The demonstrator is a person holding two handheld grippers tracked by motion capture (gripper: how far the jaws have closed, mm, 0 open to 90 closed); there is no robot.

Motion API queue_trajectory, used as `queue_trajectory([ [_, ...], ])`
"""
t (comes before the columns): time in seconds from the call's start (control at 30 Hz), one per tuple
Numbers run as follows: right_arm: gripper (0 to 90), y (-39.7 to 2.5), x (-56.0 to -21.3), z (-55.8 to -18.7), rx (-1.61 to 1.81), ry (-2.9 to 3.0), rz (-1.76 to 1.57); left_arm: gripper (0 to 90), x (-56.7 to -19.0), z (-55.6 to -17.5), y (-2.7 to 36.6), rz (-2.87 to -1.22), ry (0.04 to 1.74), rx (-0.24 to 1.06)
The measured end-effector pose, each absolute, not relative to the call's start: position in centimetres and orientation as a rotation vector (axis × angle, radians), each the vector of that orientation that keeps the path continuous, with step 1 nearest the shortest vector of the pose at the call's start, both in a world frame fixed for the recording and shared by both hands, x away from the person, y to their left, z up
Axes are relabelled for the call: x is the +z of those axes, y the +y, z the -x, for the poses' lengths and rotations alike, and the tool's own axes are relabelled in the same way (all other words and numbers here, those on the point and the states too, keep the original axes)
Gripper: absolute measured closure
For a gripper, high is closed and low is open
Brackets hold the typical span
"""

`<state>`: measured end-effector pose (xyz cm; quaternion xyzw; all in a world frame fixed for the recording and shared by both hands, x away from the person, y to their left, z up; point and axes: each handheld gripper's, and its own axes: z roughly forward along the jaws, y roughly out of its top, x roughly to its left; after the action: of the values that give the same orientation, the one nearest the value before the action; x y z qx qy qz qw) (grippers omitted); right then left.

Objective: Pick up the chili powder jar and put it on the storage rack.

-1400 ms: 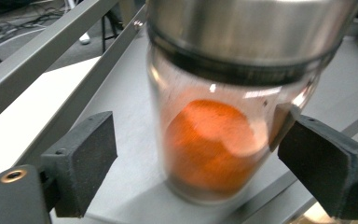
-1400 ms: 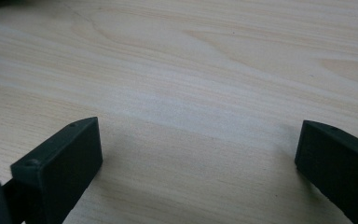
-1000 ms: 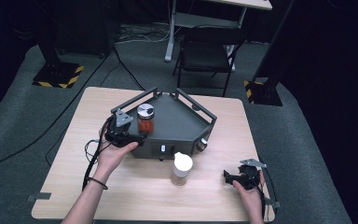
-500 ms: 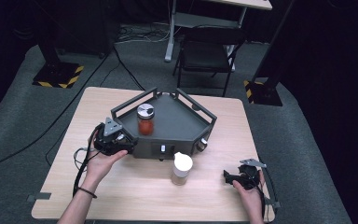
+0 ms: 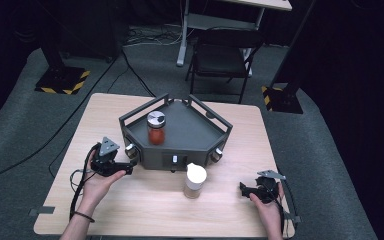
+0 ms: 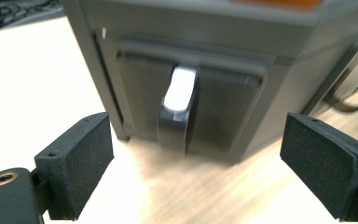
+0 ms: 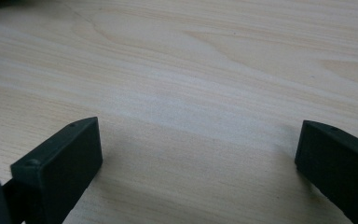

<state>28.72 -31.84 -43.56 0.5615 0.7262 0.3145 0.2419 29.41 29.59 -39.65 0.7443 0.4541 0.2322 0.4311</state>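
A dark grey angular tray [image 5: 207,131] stands mid-table with a red jar [image 5: 156,131] with a silver lid upright inside it. In front of the tray stands a white-lidded jar [image 5: 195,181] on the wood. My left gripper [image 5: 128,165] sits by the tray's left-front face, open and holding nothing. In the left gripper view its jaws [image 6: 196,172] stand wide apart, facing a white-topped handle [image 6: 179,91] on that face's panel, a short way off. My right gripper [image 5: 243,189] rests low at the right front, open [image 7: 196,172] over bare wood.
Two more knobs show on the tray's front [image 5: 174,160] and right-front [image 5: 216,154] faces. The wooden table [image 5: 145,210] has free room along its front edge. A black chair [image 5: 220,57] and stand bases are on the floor behind.
My left gripper has drawn back from beside the red jar, down and to the left, and now faces the tray's left-front panel. The right gripper has stayed put.
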Motion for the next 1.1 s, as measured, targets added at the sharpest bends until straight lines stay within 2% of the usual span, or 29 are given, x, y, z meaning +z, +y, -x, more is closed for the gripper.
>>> queue_trajectory([
  [0.47, 0.0, -31.8, -43.6, -28.7, 0.86, 1.984, -1.536, 10.2, -42.9, -29.3, 30.8, -1.927, 1.198, 0.534],
  [0.83, 0.0, -31.8, -43.6, -28.7, 0.86, 1.985, -1.536, 10.0, -43.7, -29.9, 31.2, -2.001, 1.239, 0.485],
  [1.1, 0.0, -31.8, -43.6, -28.7, 0.86, 1.985, -1.536, 9.5, -44.0, -29.4, 31.1, -2.015, 1.24, 0.527],
])
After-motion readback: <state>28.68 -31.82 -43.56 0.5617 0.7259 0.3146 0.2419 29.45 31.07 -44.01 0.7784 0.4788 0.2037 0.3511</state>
